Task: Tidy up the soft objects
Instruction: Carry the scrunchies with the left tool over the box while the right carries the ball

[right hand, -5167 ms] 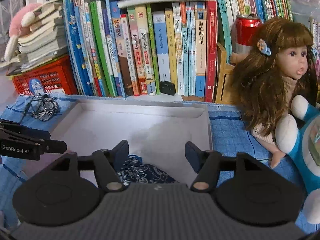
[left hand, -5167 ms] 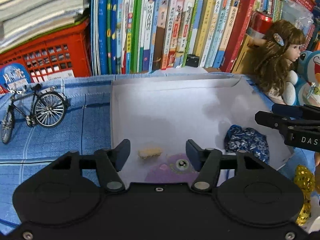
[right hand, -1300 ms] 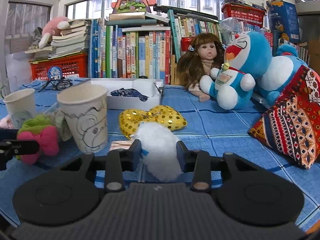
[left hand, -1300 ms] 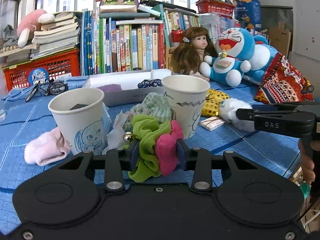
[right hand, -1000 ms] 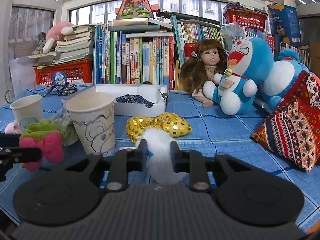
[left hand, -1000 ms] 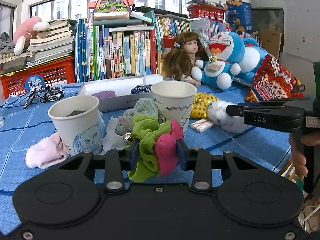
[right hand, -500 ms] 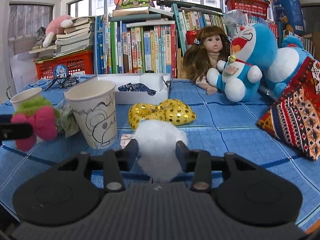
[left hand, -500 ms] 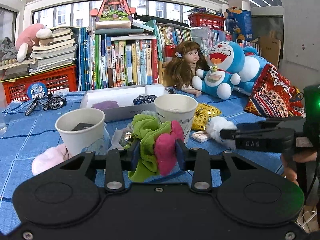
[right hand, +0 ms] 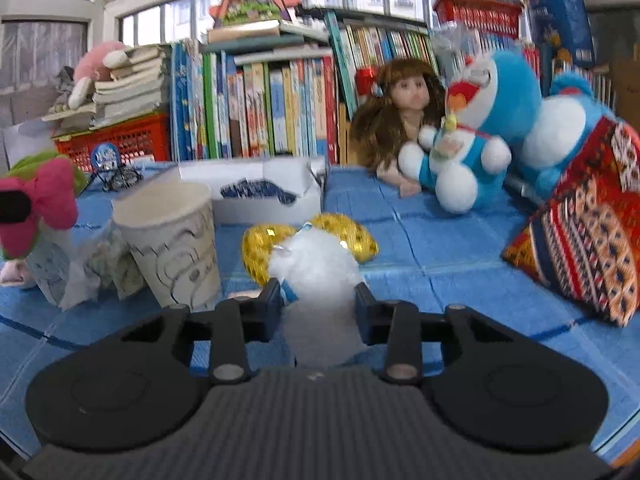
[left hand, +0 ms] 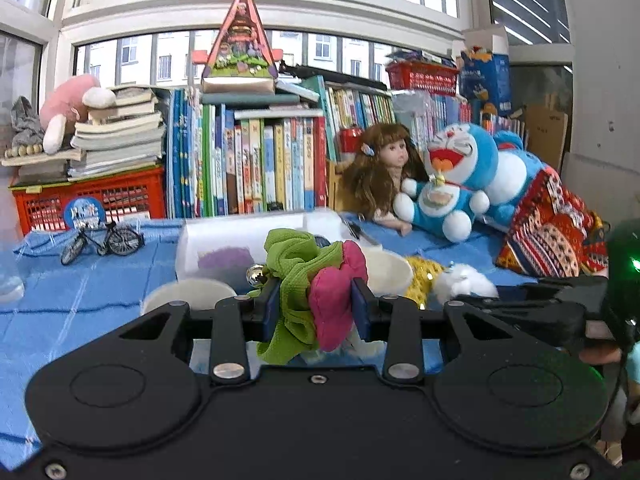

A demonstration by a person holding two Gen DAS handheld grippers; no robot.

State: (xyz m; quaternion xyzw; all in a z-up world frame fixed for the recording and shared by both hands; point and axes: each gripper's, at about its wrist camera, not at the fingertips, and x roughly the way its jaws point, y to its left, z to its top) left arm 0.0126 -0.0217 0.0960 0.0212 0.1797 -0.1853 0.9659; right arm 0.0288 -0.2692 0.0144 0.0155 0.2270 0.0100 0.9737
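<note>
My left gripper (left hand: 315, 306) is shut on a green and pink scrunchie (left hand: 316, 280) with a small silver bell, held above the blue cloth. It also shows at the left edge of the right wrist view (right hand: 38, 200). My right gripper (right hand: 316, 310) is shut on a white fluffy pom-pom (right hand: 316, 276), also seen from the left wrist view (left hand: 460, 284). A white tray (left hand: 240, 236) behind holds a purple item (left hand: 224, 258); the right wrist view shows a dark blue patterned cloth (right hand: 256, 192) in it.
Two paper cups (right hand: 172, 240) (left hand: 192, 296) stand on the blue cloth. A gold sequin bow (right hand: 352, 236), a pink sock (right hand: 12, 274), a doll (left hand: 380, 172), a Doraemon plush (left hand: 460, 184), a patterned pillow (right hand: 592, 232), a toy bicycle (left hand: 100, 242) and books (left hand: 260, 164) surround the tray.
Both grippers have risen from the table with their items. The left one now looks over the cups toward the tray. The right one has lifted the pom-pom.
</note>
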